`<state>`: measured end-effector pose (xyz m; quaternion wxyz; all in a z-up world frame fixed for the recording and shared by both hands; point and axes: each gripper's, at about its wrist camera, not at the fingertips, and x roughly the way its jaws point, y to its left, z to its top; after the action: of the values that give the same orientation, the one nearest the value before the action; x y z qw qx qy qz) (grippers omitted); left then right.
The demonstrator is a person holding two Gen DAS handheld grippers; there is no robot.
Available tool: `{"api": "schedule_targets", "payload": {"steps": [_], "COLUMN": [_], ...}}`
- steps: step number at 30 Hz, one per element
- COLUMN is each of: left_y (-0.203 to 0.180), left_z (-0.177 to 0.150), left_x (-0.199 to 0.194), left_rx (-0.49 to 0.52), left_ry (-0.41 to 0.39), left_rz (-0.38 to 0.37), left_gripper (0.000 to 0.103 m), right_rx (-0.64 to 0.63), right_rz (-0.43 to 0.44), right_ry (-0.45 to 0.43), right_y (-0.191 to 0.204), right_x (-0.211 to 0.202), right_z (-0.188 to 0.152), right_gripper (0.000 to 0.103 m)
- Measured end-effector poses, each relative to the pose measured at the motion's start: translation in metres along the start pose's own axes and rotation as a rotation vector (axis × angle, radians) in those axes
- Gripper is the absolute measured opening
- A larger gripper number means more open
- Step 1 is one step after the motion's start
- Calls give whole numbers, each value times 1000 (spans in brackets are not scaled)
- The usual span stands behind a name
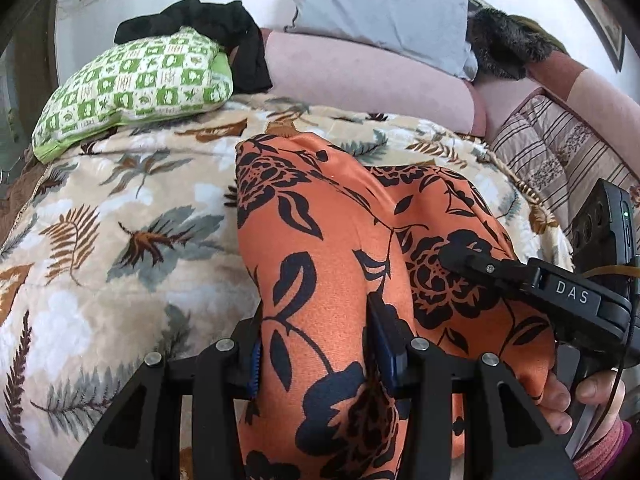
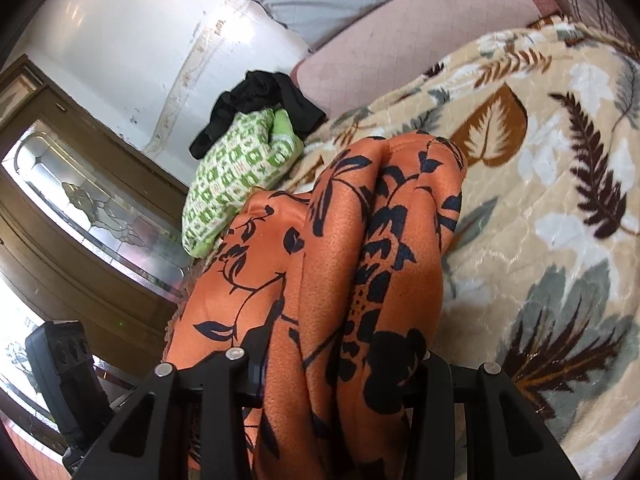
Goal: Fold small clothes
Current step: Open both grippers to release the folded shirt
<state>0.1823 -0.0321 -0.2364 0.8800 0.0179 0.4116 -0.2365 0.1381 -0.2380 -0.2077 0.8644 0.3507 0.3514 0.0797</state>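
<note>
An orange garment with a black flower print (image 1: 320,240) lies bunched on the leaf-pattern blanket (image 1: 120,220). My left gripper (image 1: 316,344) is shut on a thick fold of it; the cloth fills the gap between the fingers. My right gripper (image 1: 460,258) reaches in from the right and pinches the same garment. In the right wrist view the garment (image 2: 340,260) runs up between the fingers, and my right gripper (image 2: 340,372) is shut on it. The fingertips are hidden by cloth.
A green-and-white patterned pillow (image 1: 132,88) with a black garment (image 1: 224,28) on it lies at the back left. A pink bolster (image 1: 360,76), a grey pillow (image 1: 380,4) and a striped cushion (image 1: 560,152) line the back. A wooden door (image 2: 80,200) stands left.
</note>
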Motion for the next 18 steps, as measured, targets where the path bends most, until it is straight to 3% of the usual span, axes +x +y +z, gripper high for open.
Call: {"api": "schedule_targets", "payload": {"steps": [13, 18], "left_y": [9, 19], "left_z": [-13, -16], "left_x": [35, 38], "left_rx": [-16, -23], "left_ry": [135, 160], "left_rz": [32, 67], "left_gripper": [50, 59], "right_rx": [20, 22], "right_rz": [-75, -146], "right_ry": [118, 184], "right_y": [-29, -43], "right_x": [35, 49], "right_z": [-6, -6], "right_gripper": [43, 54]}}
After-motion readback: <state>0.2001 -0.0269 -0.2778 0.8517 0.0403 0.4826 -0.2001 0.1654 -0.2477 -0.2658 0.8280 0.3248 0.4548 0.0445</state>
